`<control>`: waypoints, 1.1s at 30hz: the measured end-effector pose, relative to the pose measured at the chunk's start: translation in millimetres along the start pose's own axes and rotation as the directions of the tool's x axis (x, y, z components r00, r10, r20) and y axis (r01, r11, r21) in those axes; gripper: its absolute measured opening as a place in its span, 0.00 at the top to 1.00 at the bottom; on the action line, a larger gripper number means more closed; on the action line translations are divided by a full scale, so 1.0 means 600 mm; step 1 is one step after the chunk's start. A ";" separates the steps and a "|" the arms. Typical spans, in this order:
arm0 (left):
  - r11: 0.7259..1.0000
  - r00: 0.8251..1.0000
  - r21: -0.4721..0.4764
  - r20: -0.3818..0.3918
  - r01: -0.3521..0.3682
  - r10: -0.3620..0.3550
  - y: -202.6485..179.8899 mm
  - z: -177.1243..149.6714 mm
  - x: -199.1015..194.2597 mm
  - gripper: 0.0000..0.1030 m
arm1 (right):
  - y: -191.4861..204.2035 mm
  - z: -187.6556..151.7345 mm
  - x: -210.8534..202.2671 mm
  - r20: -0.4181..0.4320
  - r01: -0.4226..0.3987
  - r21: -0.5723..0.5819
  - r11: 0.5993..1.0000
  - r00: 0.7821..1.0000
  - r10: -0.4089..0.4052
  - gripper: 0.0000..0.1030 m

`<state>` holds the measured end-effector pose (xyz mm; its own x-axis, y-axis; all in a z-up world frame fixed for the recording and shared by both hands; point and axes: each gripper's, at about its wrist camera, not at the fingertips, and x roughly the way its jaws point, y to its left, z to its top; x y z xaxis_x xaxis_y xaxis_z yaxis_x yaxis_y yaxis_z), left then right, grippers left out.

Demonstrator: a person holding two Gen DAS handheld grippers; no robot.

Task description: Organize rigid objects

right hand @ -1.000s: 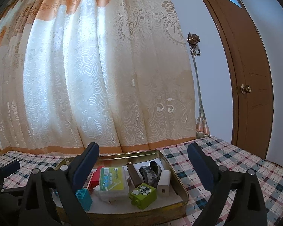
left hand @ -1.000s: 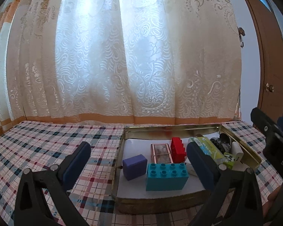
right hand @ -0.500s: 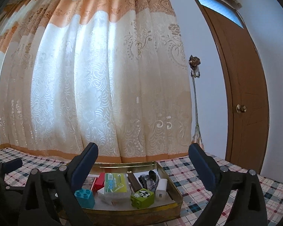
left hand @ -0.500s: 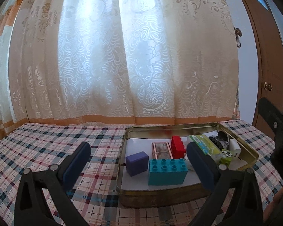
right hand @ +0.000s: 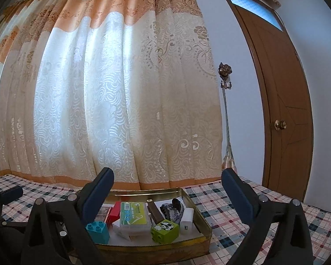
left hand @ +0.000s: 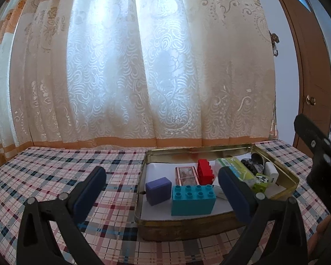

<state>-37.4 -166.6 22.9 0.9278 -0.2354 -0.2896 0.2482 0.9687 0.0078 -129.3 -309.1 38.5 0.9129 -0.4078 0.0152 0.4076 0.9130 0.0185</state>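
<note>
Toys like the teal block (left hand: 193, 199) sit packed in the gold tin (left hand: 187, 228), so both wide-open, empty claws, left (left hand: 163, 190) and right (right hand: 166, 193), should come down slowly.

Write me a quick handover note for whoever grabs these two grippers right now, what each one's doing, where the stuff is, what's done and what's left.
Left gripper: open, holding nothing, in front of the near edge of the gold tin tray.
Right gripper: open, holding nothing, facing the tray's right part.
Things: all visible items sit in the tray: purple block, teal brick, red brick, framed card, green-labelled box, lime cube, white charger, a dark patterned item.
Done: everything in view is in the tray; the checked tablecloth shows no loose items.
Left: possibly tidying within the tray; nothing else is visible to collect.
</note>
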 end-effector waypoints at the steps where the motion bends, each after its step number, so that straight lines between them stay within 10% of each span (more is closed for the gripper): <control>1: 1.000 1.000 0.000 0.000 0.008 -0.008 0.000 0.000 0.000 0.00 | -0.001 0.000 0.000 -0.001 0.000 0.002 1.000 1.000 0.000 0.03; 33: 1.000 1.000 -0.001 -0.013 -0.013 0.013 -0.001 0.002 0.002 0.00 | -0.006 -0.001 -0.003 -0.011 -0.003 0.014 1.000 1.000 0.003 0.03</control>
<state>-35.9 -167.6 23.5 0.9272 -0.2221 -0.3017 0.2362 0.9716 0.0108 -132.4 -311.4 38.0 0.9145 -0.4046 0.0038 0.4043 0.9141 0.0327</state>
